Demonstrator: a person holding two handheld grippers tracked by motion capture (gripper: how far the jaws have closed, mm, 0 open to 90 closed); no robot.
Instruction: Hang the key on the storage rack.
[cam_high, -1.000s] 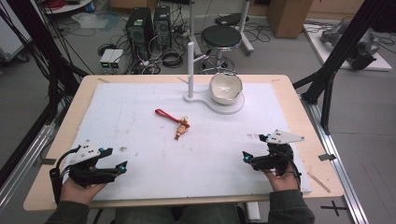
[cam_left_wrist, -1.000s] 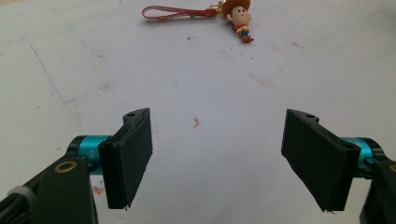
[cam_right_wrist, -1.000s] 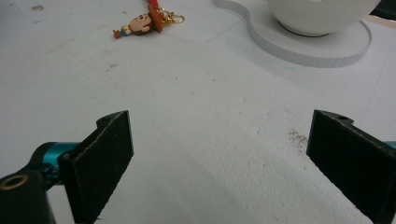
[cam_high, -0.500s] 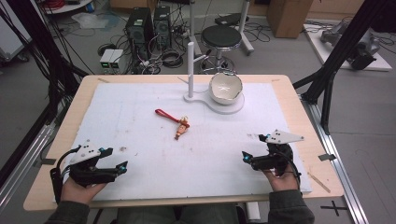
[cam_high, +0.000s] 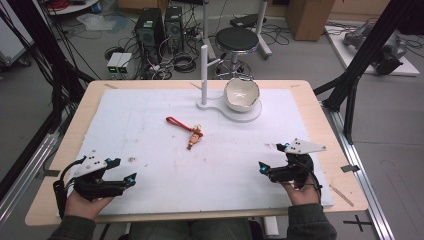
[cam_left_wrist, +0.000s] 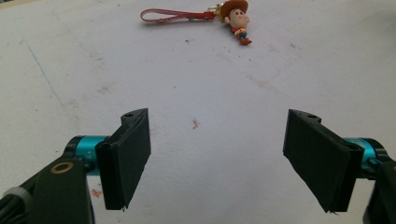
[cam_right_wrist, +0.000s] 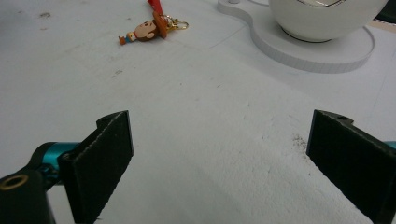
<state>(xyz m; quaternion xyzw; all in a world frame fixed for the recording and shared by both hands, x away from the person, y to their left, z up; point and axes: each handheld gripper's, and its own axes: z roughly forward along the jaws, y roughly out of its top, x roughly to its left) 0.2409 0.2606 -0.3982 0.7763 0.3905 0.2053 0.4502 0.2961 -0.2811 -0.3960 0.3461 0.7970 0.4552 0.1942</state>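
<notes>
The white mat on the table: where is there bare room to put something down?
Bare mat spreads left of the keychain figure, and between the left gripper and right gripper. The far middle is crowded: the white stand and bowl.

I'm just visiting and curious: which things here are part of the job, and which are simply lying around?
Part of the job:
- small cowboy-figure keychain with red strap
- white stand with upright peg
- left gripper and right gripper, both open

Lying about:
- white ceramic bowl, possibly
- black round stool
- computer towers on the floor
</notes>
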